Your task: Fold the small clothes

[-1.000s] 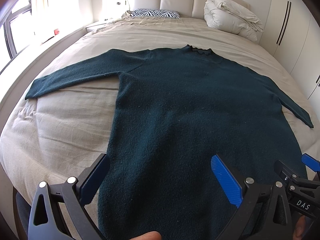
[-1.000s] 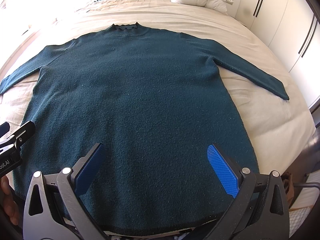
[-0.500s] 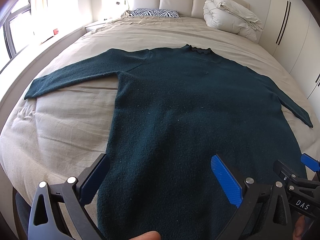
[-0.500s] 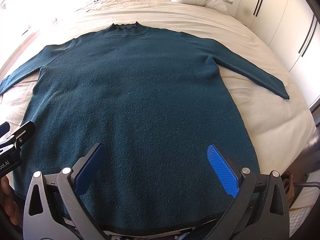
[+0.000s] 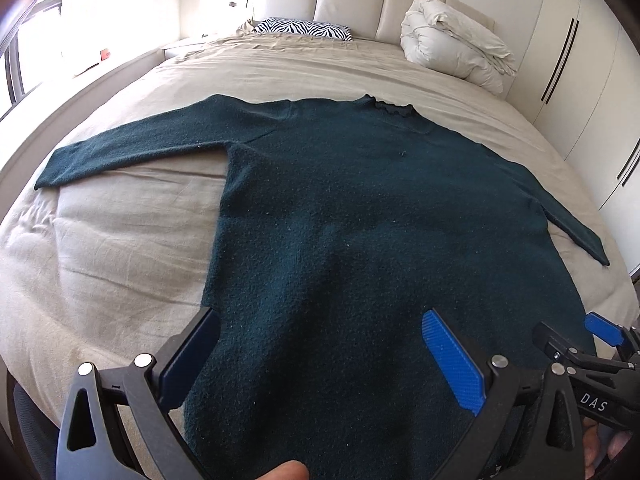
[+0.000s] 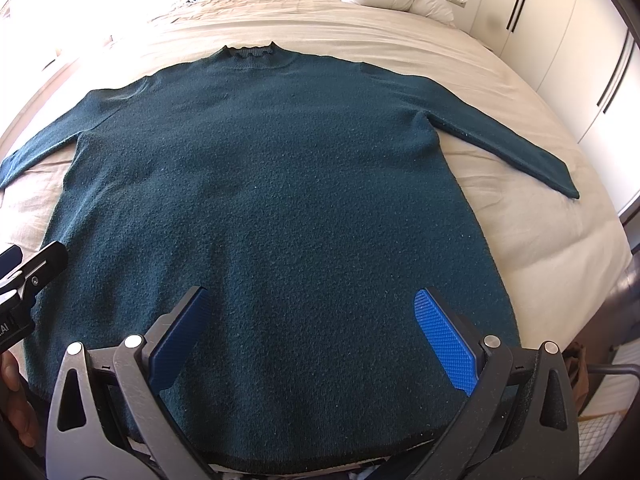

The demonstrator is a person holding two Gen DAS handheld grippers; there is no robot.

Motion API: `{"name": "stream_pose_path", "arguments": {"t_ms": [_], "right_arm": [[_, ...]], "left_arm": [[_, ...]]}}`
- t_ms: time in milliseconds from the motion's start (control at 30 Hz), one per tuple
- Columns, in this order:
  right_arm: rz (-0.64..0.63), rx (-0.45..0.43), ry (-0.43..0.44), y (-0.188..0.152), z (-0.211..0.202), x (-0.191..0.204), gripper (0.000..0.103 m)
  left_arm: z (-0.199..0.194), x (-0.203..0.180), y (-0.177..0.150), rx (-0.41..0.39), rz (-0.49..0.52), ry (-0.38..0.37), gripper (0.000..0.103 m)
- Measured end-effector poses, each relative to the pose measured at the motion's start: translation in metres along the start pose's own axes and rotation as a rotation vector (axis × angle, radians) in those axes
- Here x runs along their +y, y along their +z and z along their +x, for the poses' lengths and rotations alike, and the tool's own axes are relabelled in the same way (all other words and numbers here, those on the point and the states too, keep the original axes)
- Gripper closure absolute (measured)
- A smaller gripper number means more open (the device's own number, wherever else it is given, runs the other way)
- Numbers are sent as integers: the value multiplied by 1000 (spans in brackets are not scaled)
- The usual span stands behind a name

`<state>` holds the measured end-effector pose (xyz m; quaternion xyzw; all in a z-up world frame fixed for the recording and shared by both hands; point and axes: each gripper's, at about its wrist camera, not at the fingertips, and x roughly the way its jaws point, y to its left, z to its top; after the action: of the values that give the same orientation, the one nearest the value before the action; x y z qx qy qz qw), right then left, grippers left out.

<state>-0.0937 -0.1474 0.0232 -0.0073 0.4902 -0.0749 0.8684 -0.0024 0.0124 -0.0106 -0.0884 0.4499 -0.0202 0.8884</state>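
Observation:
A dark teal long-sleeved sweater (image 5: 360,216) lies flat and spread out on the beige bed (image 5: 120,240), collar toward the headboard, both sleeves stretched sideways. It also fills the right wrist view (image 6: 272,184). My left gripper (image 5: 320,360) is open and empty, above the sweater's lower left part near the hem. My right gripper (image 6: 312,336) is open and empty, above the middle of the hem. The right gripper's tip shows at the right edge of the left wrist view (image 5: 600,332).
A zebra-print pillow (image 5: 304,28) and a rolled white duvet (image 5: 452,44) lie at the headboard. White wardrobe doors (image 5: 580,80) line the right side. A window (image 5: 24,48) is on the left. A chair edge (image 6: 608,384) shows at the bed's lower right.
Both grippers have barely moved; the left view has shifted slightly. The sweater lies as before.

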Motion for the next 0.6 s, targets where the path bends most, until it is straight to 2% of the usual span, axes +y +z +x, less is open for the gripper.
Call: {"name": "stream_pose_path", "arguments": {"t_ms": [100, 167, 267, 367, 400, 500, 600], "right_arm": [[10, -3, 1, 3, 0, -4, 0], [16, -6, 1, 6, 0, -5, 0], [20, -18, -4, 9, -1, -6, 0], [21, -22, -3, 12, -2, -4, 0], [17, -21, -4, 13, -2, -2, 0], [5, -19, -8, 16, -2, 3, 0], [-10, -13, -13, 19, 0, 10, 0]], "left_arm": [[-3, 23, 12, 3, -67, -63, 0], [-10, 42, 21, -30, -114, -104, 0], [-18, 76, 35, -79, -206, -204, 0], [-32, 106, 46, -194, -269, -210, 0], [-34, 113, 49, -196, -282, -219, 0], [-27, 138, 60, -117, -330, -288, 0], [-32, 172, 62, -182, -435, -263, 0]]}}
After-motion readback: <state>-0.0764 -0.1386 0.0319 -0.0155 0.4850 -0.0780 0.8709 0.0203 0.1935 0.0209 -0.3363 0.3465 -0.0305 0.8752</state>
